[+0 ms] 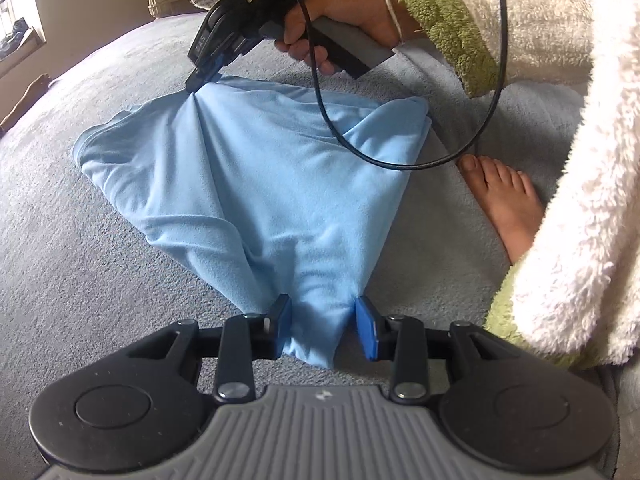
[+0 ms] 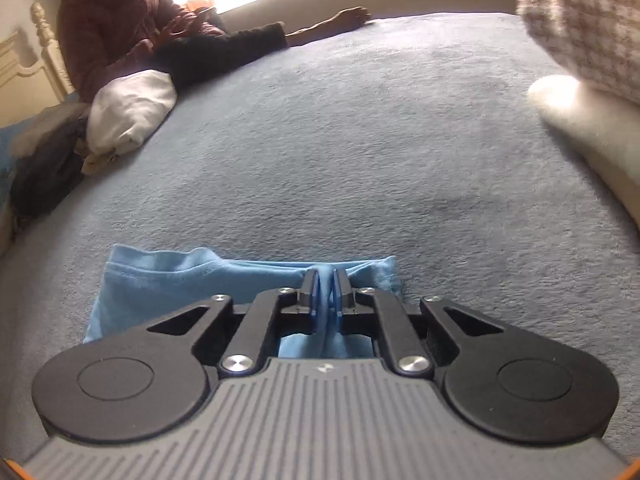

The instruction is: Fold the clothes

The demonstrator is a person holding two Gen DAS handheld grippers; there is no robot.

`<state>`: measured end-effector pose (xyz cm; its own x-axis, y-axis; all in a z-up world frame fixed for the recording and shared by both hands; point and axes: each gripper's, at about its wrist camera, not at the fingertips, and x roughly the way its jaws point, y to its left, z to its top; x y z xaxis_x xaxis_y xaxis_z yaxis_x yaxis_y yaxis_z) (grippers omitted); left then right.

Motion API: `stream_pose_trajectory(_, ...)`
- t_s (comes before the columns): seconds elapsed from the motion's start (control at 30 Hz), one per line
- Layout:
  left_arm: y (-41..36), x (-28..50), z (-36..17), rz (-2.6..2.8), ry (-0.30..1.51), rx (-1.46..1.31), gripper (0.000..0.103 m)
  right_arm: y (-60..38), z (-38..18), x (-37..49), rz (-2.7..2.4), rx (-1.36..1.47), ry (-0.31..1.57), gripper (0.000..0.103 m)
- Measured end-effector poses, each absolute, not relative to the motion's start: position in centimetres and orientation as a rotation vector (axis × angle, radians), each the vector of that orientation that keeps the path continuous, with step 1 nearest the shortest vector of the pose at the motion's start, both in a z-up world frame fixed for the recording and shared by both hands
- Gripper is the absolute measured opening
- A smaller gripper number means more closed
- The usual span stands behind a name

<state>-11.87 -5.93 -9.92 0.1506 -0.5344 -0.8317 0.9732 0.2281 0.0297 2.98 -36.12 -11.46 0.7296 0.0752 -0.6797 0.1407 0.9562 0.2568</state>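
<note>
A light blue garment (image 1: 256, 168) lies spread on the grey bed cover (image 1: 60, 248). My left gripper (image 1: 322, 320) is at its near edge, and a bunch of the fabric fills the gap between the blue pads, pulled taut. At the far corner a hand (image 1: 352, 12) holds my right gripper (image 1: 196, 84), which pinches the cloth into a peak. In the right wrist view the right gripper (image 2: 326, 284) is shut on a thin fold of the blue garment (image 2: 160, 280), whose hem lies flat to the left.
A bare foot (image 1: 508, 204) and a fluffy cream and green sleeve (image 1: 580, 200) are at the right; a black cable (image 1: 360, 152) hangs over the garment. Across the bed cover (image 2: 360, 140) sits another person (image 2: 120, 20), with a white bundle (image 2: 128, 108) and a checked pillow (image 2: 588, 24).
</note>
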Motion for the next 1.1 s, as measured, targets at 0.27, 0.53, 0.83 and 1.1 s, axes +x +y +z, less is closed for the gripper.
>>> stream_pose_trajectory(0.27,-6.0,-12.0,-9.9,-1.195,0.814,0.672,0.037,-37.4,-7.5,-3.4,0.002,0.331,0.763,0.019)
stream_pose_trajectory(0.53,-6.2,-12.3,-10.0,-1.177,0.816,0.699,0.037,-36.3,-9.3,-9.7,0.149,0.455,0.951,0.021)
stream_pose_trajectory(0.83,-6.3,-12.5,-9.7,-1.132,0.805,0.723,0.037,-34.5,-10.6,-11.3,0.132,0.439,0.881,0.001)
stream_pose_trajectory(1.1,-6.6,-13.4,-9.9,-1.119,0.760,0.791,0.037,-36.5,-12.6,-12.0,0.037,0.610,0.791,0.003)
